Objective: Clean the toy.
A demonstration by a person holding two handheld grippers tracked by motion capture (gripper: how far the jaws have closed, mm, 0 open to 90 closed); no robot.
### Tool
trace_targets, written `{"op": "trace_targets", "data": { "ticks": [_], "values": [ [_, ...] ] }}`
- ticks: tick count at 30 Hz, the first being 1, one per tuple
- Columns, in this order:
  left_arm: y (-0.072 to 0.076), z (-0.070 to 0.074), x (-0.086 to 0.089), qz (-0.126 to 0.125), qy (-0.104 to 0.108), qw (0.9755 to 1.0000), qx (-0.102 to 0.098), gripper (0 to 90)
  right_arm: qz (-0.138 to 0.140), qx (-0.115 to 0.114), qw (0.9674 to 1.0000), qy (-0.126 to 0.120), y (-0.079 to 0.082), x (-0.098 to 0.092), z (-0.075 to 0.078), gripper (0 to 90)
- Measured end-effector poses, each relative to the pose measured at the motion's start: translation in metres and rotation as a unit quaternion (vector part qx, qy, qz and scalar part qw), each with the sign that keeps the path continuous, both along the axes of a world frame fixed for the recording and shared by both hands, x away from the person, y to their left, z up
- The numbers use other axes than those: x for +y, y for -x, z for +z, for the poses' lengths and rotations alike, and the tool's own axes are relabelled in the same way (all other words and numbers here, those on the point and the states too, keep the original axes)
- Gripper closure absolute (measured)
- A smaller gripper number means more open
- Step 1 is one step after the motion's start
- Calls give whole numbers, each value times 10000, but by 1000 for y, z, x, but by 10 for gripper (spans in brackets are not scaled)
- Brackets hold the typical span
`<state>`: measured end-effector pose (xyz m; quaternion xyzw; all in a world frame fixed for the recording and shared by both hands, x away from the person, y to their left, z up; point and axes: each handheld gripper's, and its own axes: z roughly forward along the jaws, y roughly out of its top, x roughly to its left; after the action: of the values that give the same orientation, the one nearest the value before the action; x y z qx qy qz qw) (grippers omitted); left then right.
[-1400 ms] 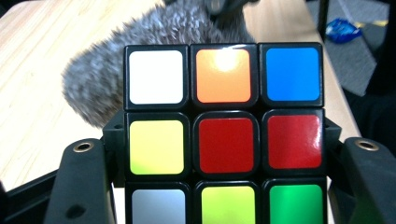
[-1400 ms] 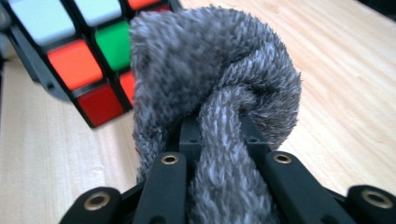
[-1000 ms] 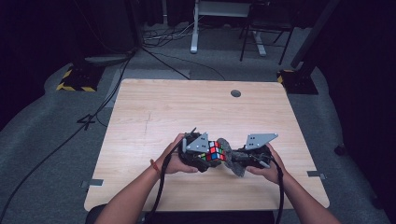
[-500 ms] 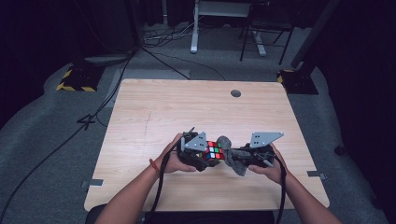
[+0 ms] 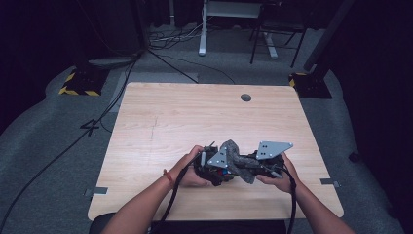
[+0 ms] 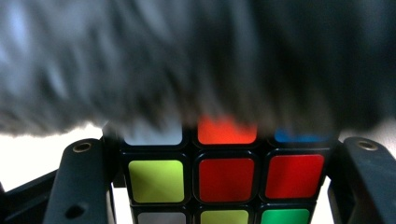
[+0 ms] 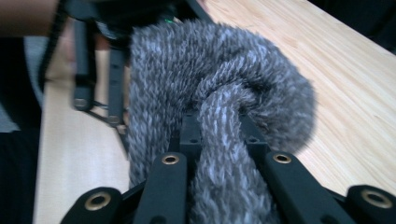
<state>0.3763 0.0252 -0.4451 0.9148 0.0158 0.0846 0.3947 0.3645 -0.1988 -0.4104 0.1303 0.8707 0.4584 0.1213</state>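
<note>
On the near part of the wooden table, a little right of its middle, the person's two hands meet with a gripper in each. The left gripper is clamped on a puzzle cube: in the left gripper view its two black jaws press against the cube's left and right sides, with yellow-green, red, green and white squares showing between them. The right gripper is clamped on a fuzzy grey cloth; in the right gripper view a thick fold of the cloth runs up between its jaws and bunches into a rounded mass just beyond them. In the high view the cloth lies over the cube and between the two grippers, touching both, so that little of the cube's colours peeks out beneath it. In the left gripper view the cloth hangs, blurred, across the top row of the cube. The left hand and the right hand rest close to the table's near edge. A round hole sits in the far part of the table, well apart from the work.
</note>
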Motion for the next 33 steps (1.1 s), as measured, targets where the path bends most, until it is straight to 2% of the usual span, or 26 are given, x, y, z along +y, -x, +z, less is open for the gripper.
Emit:
{"op": "trace_targets", "data": {
  "ticks": [5,8,10,11,12,15,19,28,30,32,33],
  "values": [
    [1,8,7,-20,148,9999,-17,337,-314,57,9994,120,-12,-9,-8,773],
    [0,18,15,-27,496,9988,19,337,-411,181,9989,127,-18,-15,-11,773],
    [0,24,20,-37,738,9972,69,337,-403,238,9986,235,-19,-15,-15,773],
    [0,26,21,-22,762,9971,57,337,-340,268,9989,199,-19,-14,-16,773],
    [0,26,22,-4,750,9972,2,337,-273,325,9990,157,-19,-13,-17,773],
    [-3,20,21,76,751,9971,107,337,-59,414,9991,23,-16,-8,-15,773],
    [-5,17,21,85,776,9968,159,336,-24,425,9991,-21,-13,-8,-13,773],
    [-7,13,21,199,472,9987,84,335,-50,341,9993,-175,-10,-9,-8,774],
    [-8,12,21,208,415,9989,77,334,-37,364,9989,-285,-8,-10,-6,774],
    [-8,9,20,241,318,9992,80,334,-9,317,9991,-292,-7,-10,-4,775],
    [-9,8,19,263,205,9994,64,334,10,326,9988,-354,-6,-10,-3,775]
  ]
}}
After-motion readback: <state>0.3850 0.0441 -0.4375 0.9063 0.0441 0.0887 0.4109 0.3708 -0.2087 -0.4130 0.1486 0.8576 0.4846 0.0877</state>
